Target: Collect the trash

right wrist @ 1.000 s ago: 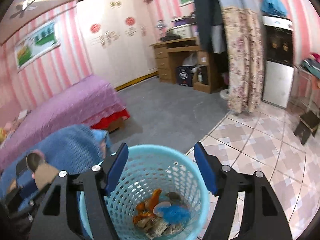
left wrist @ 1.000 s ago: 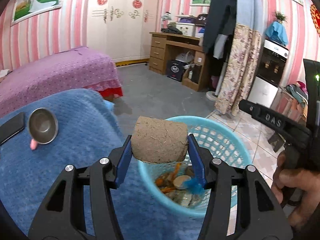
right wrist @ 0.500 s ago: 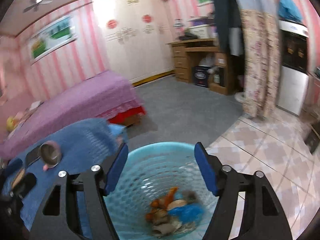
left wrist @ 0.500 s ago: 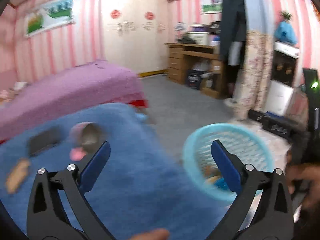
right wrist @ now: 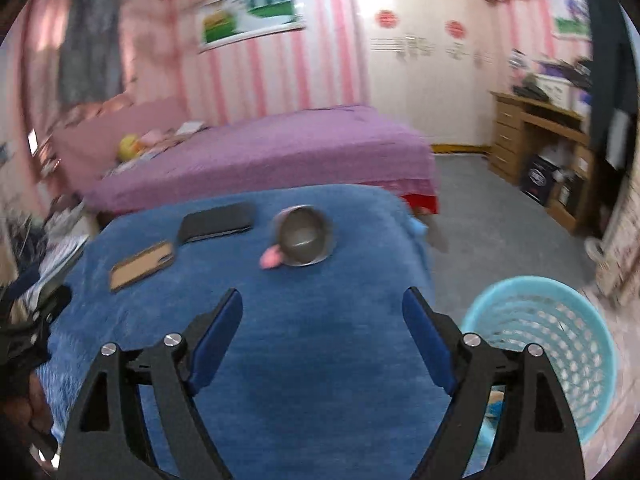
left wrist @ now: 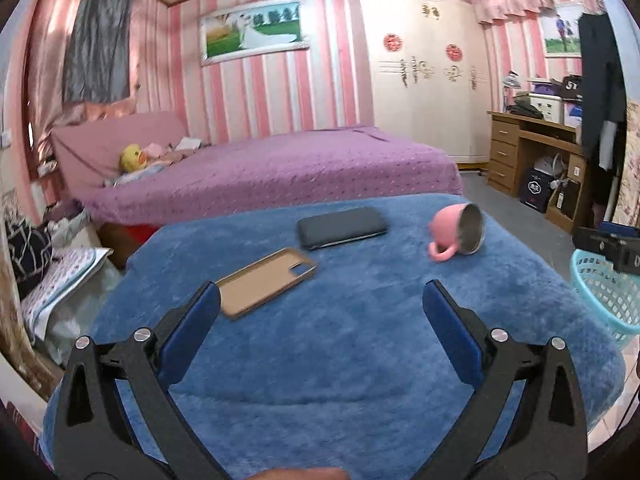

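Observation:
My left gripper (left wrist: 320, 300) is open and empty above the blue blanket-covered table (left wrist: 360, 340). My right gripper (right wrist: 322, 306) is open and empty above the same blue table (right wrist: 320, 360). The light blue trash basket (right wrist: 548, 336) stands on the floor right of the table; its edge shows at the right of the left wrist view (left wrist: 604, 292). A pink cup (left wrist: 456, 232) lies on its side on the table, also in the right wrist view (right wrist: 300, 240). A tan phone case (left wrist: 266, 280) and a black phone (left wrist: 342, 226) lie on the table.
A purple bed (left wrist: 280, 168) stands behind the table. A wooden desk (left wrist: 532, 152) and white wardrobe (left wrist: 424, 80) are at the back right. Grey floor (right wrist: 500, 220) lies between the bed and the basket. Clutter sits at the left of the table (left wrist: 48, 272).
The left gripper let go of the brown cardboard roll over the basket, opened, and swung left over the table. The right gripper also swung left from above the basket.

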### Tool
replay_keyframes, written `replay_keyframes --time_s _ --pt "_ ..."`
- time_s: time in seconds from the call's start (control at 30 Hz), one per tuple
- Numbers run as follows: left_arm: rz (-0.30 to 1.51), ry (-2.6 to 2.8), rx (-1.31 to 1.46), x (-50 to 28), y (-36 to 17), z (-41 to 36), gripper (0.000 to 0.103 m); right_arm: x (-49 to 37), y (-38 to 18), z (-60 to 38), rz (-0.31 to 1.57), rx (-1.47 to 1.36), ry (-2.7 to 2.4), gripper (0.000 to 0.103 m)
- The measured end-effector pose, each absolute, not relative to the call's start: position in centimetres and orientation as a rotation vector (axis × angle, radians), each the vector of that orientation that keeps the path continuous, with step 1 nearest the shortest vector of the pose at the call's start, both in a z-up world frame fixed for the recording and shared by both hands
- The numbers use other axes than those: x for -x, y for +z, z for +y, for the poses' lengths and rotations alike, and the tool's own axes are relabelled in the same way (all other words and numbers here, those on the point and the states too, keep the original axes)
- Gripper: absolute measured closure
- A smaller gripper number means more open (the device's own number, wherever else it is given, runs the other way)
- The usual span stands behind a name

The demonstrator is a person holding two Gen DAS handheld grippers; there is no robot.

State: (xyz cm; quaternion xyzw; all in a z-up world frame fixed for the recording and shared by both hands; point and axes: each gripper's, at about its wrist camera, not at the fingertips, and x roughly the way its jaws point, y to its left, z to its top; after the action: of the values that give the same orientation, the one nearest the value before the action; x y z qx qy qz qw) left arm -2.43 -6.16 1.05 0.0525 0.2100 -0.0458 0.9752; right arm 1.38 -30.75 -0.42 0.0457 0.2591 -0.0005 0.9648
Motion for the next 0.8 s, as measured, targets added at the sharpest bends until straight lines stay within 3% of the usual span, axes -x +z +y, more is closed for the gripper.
replay_keyframes --time_s 0.47,0.8 --pt "0.463 -0.064 -0.043 1.4 -0.3 -1.3 0.005 -3.0 -0.8 -22.6 0.542 -0.025 0.113 0.021" --pt "0.482 -0.036 0.008 1.1 -0.2 -0.4 0.005 -2.5 -0.7 -24.4 0.536 -0.033 0.074 0.02"
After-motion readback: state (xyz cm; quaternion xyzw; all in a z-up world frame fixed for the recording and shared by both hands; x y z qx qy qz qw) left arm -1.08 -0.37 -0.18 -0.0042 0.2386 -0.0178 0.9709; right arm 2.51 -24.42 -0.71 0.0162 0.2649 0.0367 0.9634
